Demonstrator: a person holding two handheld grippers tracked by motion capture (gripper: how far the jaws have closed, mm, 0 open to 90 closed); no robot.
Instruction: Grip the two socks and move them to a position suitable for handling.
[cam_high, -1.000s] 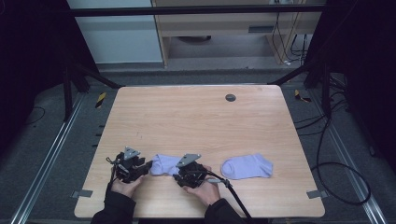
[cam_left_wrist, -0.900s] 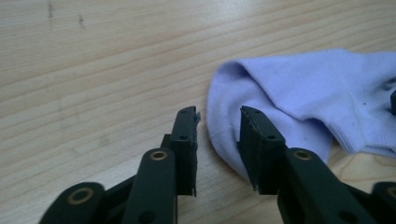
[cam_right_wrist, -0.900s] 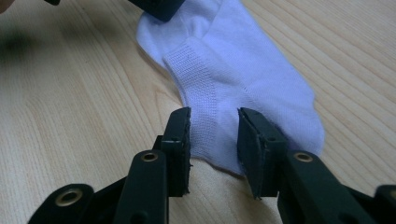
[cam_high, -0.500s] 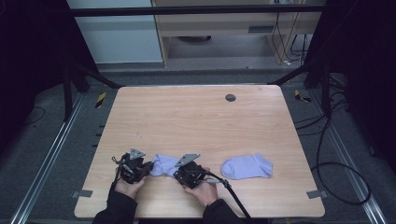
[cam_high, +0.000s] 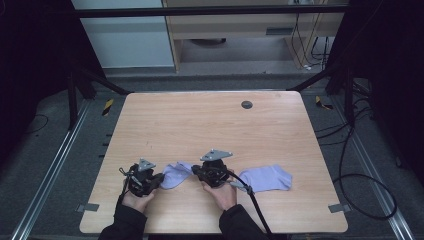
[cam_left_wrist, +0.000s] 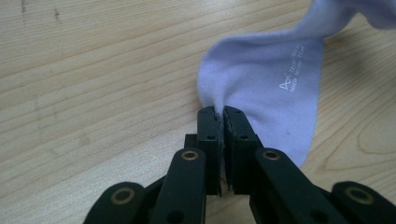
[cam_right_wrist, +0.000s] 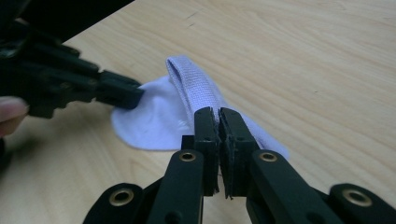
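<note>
Right, I've got both grippers clamped on the same lilac sock (cam_high: 175, 174), near the front edge of the wooden table (cam_high: 210, 125). L gripper (cam_high: 159, 180) has just been closing; its jaws now pinch a fold of the sock's edge, w/ the fabric bunched between the pads in the left gripper view, sock (cam_left_wrist: 266, 88) fanning out beyond, small print on it. R gripper (cam_high: 196, 171) likewise just closed, jaws squeezed on the ribbed cuff end, sock (cam_right_wrist: 196, 93) rising as a strip from the tabletop. Second lilac sock (cam_high: 267, 177) lies flat just right of my R hand (cam_high: 222, 192), untouched.
</note>
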